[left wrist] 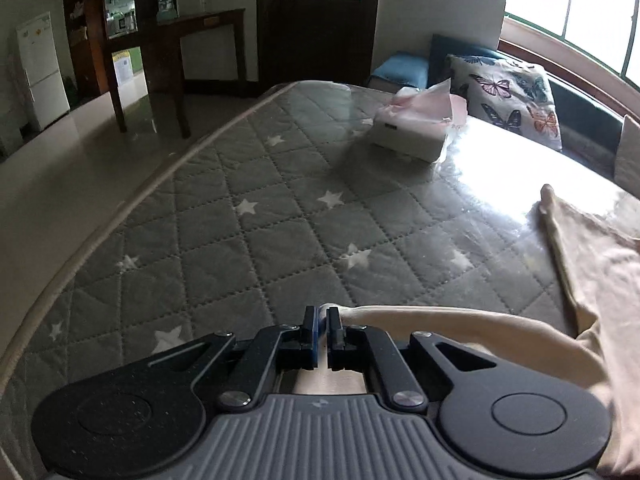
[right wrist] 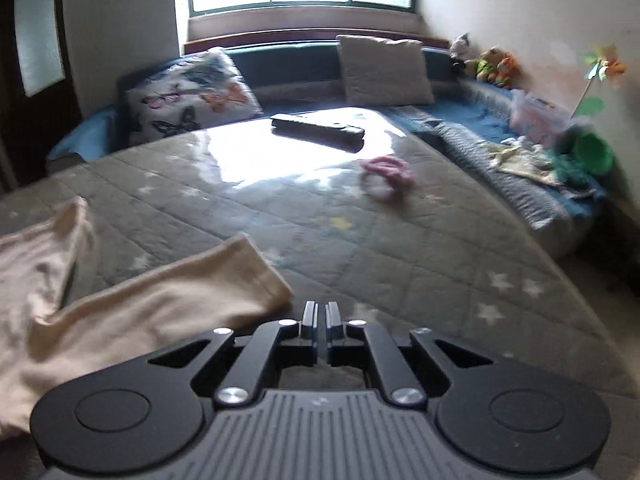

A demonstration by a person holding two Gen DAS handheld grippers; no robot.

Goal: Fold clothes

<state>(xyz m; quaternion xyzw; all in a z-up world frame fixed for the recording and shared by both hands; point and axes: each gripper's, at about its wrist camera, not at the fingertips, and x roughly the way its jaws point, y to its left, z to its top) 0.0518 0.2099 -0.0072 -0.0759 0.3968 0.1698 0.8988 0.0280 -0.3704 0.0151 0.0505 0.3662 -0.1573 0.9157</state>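
Observation:
A cream long-sleeved garment (left wrist: 600,280) lies on the grey quilted, star-patterned surface (left wrist: 260,220). My left gripper (left wrist: 322,314) is shut on the end of one cream sleeve (left wrist: 440,320), which stretches to the right toward the garment's body. In the right wrist view the same garment (right wrist: 132,312) lies at the left, with a sleeve end (right wrist: 256,276) just left of my right gripper (right wrist: 321,310). The right gripper is shut and holds nothing, a little above the quilted surface (right wrist: 400,260).
A white tissue box with pink wrap (left wrist: 416,128) and a butterfly pillow (left wrist: 512,96) sit at the far side. In the right wrist view a dark flat remote-like object (right wrist: 318,128), a pink scrunchie (right wrist: 386,174), a cream pillow (right wrist: 384,70) and toys (right wrist: 492,66) lie beyond.

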